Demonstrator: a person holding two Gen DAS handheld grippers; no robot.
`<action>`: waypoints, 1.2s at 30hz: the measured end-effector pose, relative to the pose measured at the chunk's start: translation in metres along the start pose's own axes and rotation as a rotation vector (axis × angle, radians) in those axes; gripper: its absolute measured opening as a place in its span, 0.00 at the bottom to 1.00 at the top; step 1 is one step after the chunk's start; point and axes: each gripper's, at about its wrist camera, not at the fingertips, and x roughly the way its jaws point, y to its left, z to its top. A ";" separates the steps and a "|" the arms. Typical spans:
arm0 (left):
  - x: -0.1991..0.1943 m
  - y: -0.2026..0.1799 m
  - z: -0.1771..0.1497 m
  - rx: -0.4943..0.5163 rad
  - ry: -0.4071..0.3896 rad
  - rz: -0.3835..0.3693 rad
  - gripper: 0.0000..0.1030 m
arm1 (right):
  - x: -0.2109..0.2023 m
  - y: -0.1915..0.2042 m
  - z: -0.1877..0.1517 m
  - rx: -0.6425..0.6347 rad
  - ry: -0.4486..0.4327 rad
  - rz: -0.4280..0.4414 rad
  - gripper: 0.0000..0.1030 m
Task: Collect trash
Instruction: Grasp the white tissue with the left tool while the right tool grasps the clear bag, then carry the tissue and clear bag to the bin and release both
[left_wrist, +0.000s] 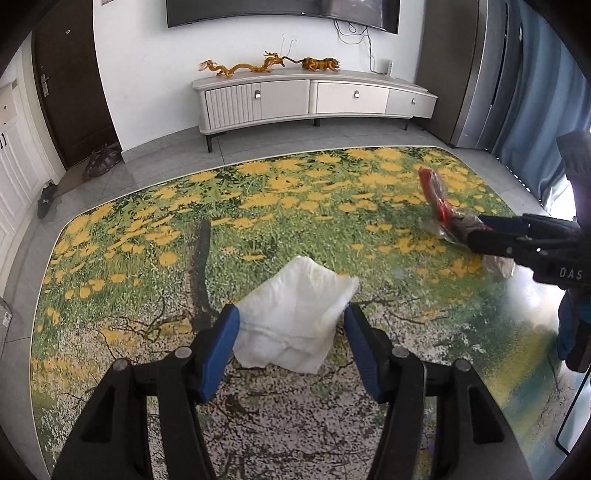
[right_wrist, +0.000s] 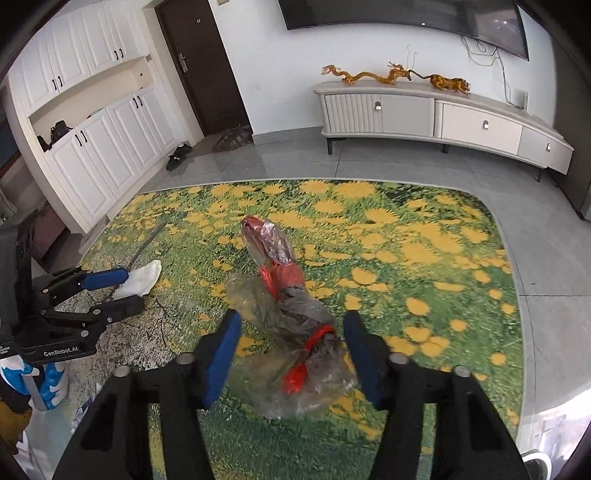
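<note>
A crumpled white tissue (left_wrist: 295, 295) lies on the flower-printed table (left_wrist: 258, 206). My left gripper (left_wrist: 291, 310) stands open around it, a blue pad on each side, not pressing; the right wrist view shows this gripper (right_wrist: 133, 290) at the tissue (right_wrist: 142, 278). A twisted clear and red plastic wrapper (right_wrist: 280, 266) lies further right on the table (right_wrist: 424, 236). My right gripper (right_wrist: 291, 315) is open with the wrapper's near end between its fingers. In the left wrist view the right gripper (left_wrist: 476, 229) reaches the wrapper (left_wrist: 436, 195) from the right.
The table's rounded far edge (left_wrist: 332, 149) drops to a grey tiled floor. A low white TV cabinet (left_wrist: 314, 99) stands against the far wall. A blue and white package (right_wrist: 48, 384) sits near the table's left side. Shoes (right_wrist: 177, 155) lie by the door.
</note>
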 end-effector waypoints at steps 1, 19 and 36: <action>0.001 -0.001 0.001 0.001 0.001 0.004 0.50 | 0.002 0.000 -0.001 0.000 0.004 -0.001 0.44; -0.087 0.001 -0.030 -0.095 -0.076 0.008 0.06 | -0.074 0.016 -0.051 0.028 -0.051 0.046 0.15; -0.231 -0.026 -0.112 -0.118 -0.218 0.004 0.06 | -0.233 0.069 -0.125 0.004 -0.221 0.017 0.15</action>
